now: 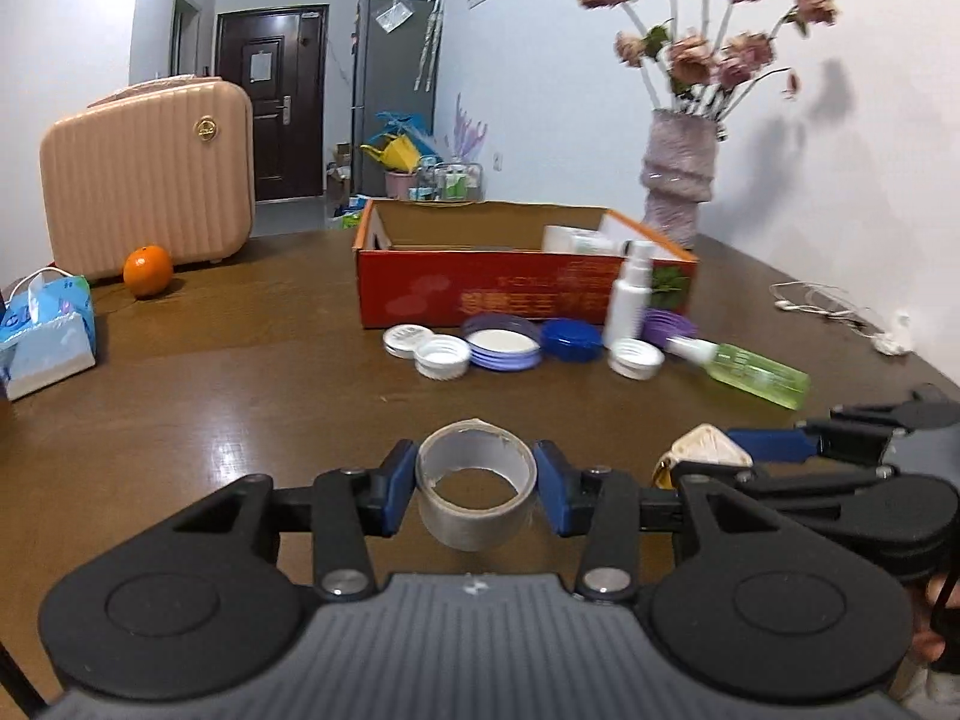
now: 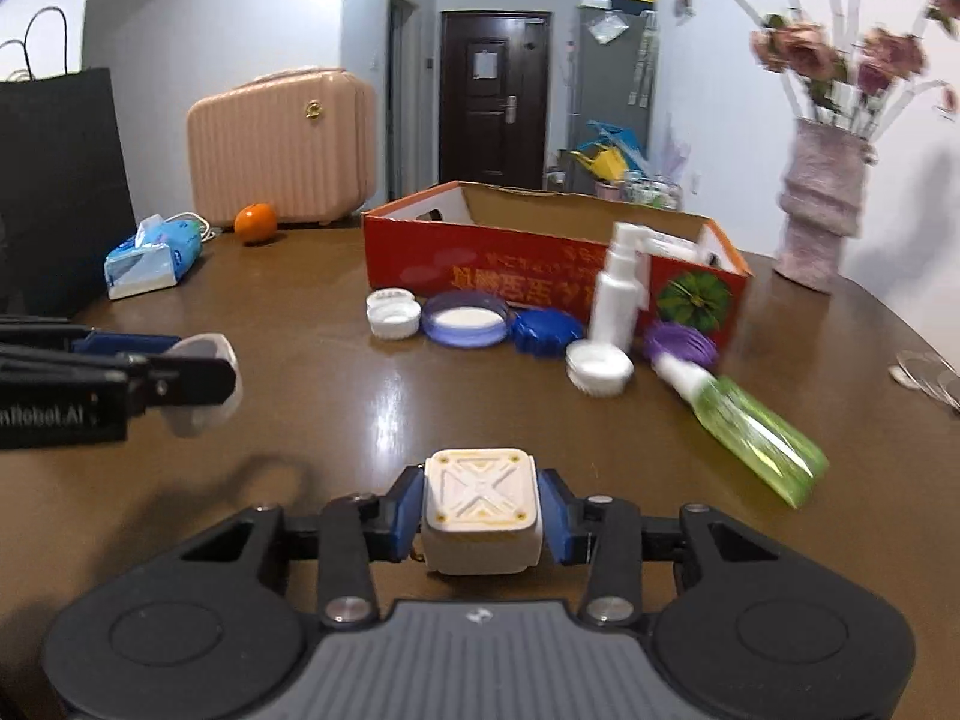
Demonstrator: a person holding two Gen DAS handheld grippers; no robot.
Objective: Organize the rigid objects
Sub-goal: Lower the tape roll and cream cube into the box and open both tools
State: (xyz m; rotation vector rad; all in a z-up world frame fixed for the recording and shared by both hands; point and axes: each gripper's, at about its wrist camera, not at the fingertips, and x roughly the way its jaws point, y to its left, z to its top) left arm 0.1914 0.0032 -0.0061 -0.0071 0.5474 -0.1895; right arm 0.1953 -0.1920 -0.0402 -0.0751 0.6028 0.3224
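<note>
The left tongs [image 1: 474,489] clamp a grey tape roll [image 1: 475,483], its hole tilted upward, while the right tongs [image 2: 478,510] grip a white square case [image 2: 478,510] face-up, both above the desk [image 1: 240,408], with loose lids [image 1: 504,343], bottles and the red box [image 1: 516,282] ahead.

Lighting: even indoor light, moderately bright; I note soft glare patches on the brown bench [image 1: 252,396] in front of the red box [image 1: 480,294]. Shadows: flowers [image 1: 708,54] cast a grey shadow on the wall to their right. Blur: flowers and green bottle [image 2: 756,438] smeared. Distortion: strong fisheye bending, dark vignetted corners in both views.
</note>
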